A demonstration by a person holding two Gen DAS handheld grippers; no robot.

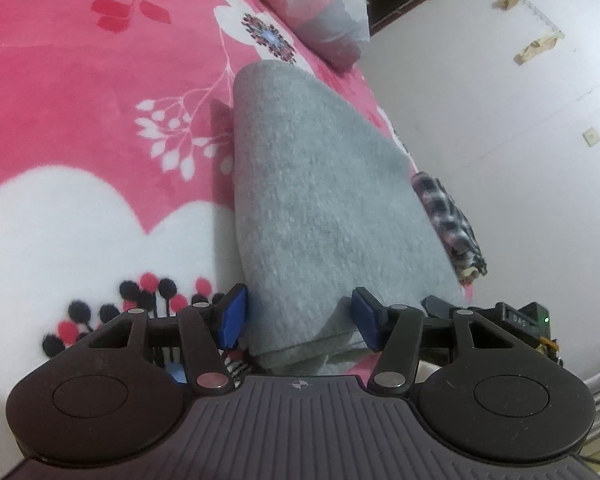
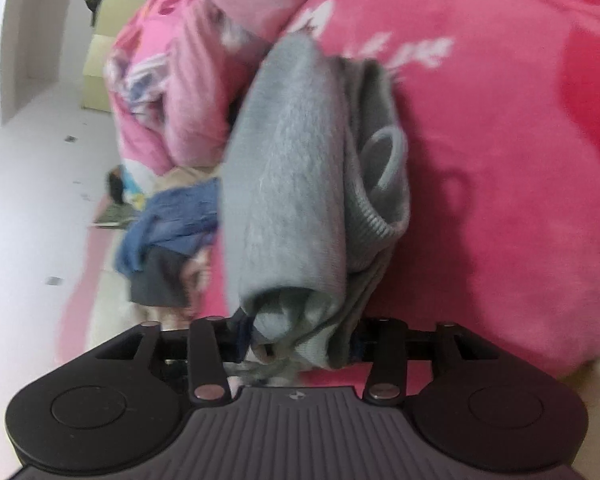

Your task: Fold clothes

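Note:
A folded grey knit garment (image 1: 316, 184) lies lengthwise on the pink flowered blanket (image 1: 80, 100), running away from me. Its near end sits between the blue pads (image 1: 234, 318) of my left gripper (image 1: 300, 318), and both pads touch the cloth. In the right wrist view the same grey garment (image 2: 284, 184) hangs bunched, its ribbed collar showing on the right side. Its lower end is stuffed between the fingers of my right gripper (image 2: 300, 340). The cloth fills that gap and hides the pads.
A pink and grey pillow (image 1: 320, 4) lies at the far end, and a checked cloth (image 1: 448, 220) at the bed's right edge by the white wall (image 1: 520, 128). In the right wrist view, blue and dark clothes (image 2: 172, 220) are heaped beside pink bedding (image 2: 172, 80), above the white floor (image 2: 32, 200).

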